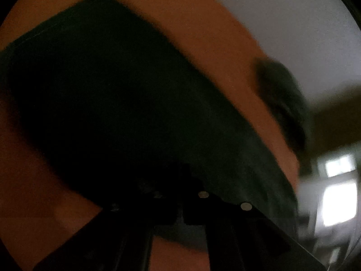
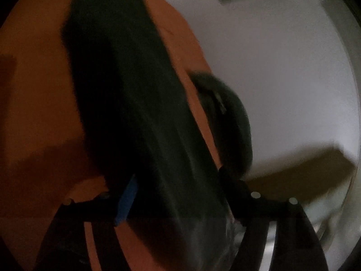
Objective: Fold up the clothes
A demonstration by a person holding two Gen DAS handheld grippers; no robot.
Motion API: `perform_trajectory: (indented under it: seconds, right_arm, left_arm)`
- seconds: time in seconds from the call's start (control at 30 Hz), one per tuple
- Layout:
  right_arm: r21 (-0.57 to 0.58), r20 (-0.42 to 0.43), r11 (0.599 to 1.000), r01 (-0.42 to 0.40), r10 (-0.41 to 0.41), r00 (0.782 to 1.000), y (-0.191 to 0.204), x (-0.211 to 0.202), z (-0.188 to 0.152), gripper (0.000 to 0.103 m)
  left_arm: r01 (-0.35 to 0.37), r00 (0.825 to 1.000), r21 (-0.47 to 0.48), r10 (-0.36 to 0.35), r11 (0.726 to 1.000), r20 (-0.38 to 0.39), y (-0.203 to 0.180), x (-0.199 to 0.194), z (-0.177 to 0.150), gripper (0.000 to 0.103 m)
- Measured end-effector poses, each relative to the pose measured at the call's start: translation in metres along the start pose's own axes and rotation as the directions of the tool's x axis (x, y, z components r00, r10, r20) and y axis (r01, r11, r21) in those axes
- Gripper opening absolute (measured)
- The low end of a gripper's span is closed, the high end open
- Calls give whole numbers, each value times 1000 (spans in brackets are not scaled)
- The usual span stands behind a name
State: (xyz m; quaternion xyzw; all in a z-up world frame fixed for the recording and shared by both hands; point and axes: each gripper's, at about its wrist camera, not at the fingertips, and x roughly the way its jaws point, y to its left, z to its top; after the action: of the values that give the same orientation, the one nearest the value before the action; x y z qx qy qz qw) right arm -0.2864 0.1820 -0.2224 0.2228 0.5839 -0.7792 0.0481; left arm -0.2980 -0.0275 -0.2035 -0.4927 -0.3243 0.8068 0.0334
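Dark green garment [image 2: 135,113] runs forward from between the right gripper [image 2: 180,203] fingers, apparently pinched, left gripper [image 1: 180,203] grip unreadable; looks mid-fold, next lay the edge flat on the orange surface [image 2: 33,90].

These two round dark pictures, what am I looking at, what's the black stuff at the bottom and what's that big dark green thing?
Each picture comes from a small wide-angle camera fixed on a hand-held gripper, a two-fingered clamp that a person carries; that is why the edges are round and bent. One picture is from the left gripper, the other from the right gripper. The black shapes at the bottom are the grippers' own fingers. The dark green garment lies on an orange surface and runs down to the fingers in both views. Both pictures are dim and blurred, so I cannot tell whether either clamp has actually closed on the cloth. A second, smaller dark bundle of cloth sits at the surface's edge.
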Motion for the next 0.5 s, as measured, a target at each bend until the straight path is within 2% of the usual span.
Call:
perform_trajectory:
  seconds: [0.03,0.07,0.1,0.13,0.2,0.27,0.33,0.43,0.5]
  right_arm:
    - [-47,16,999,6,-5,1000,11,3,8,64]
    - [-43,9,999,-2,2,1000,10,9,15,36]
    - [-27,-4,1000,-13,13,1000,7,15,22,23]
    - [-11,-16,1000,-24,24,1000,4,21,28,16]
    - [142,-24,987,-77,81,996,-24,21,32,16]
    - [211,-18,970,-119,126,992,-36,14,32,16]
    - [213,-8,966,-149,154,988,-41,8,25,16]
    - [233,-3,956,-180,185,983,-38,-4,17,16]
    - [280,3,935,-217,225,974,-39,-14,12,16]
  left_arm:
    - [1,1000,85,1,996,-19,-22,2,-11,4]
    - [3,999,169,3,986,-38,-45,3,-22,4]
    - [13,998,233,2,972,-63,-63,6,-33,4]
    - [36,995,258,-10,965,-101,-73,13,-42,4]
    - [85,984,305,-30,949,-178,-93,26,-61,4]
    - [129,968,357,-39,925,-250,-113,39,-80,3]
    - [138,960,482,3,865,-279,-128,47,-102,3]
    - [67,969,670,112,739,-221,-144,50,-132,3]
    - [27,972,715,149,698,-182,-149,52,-141,3]
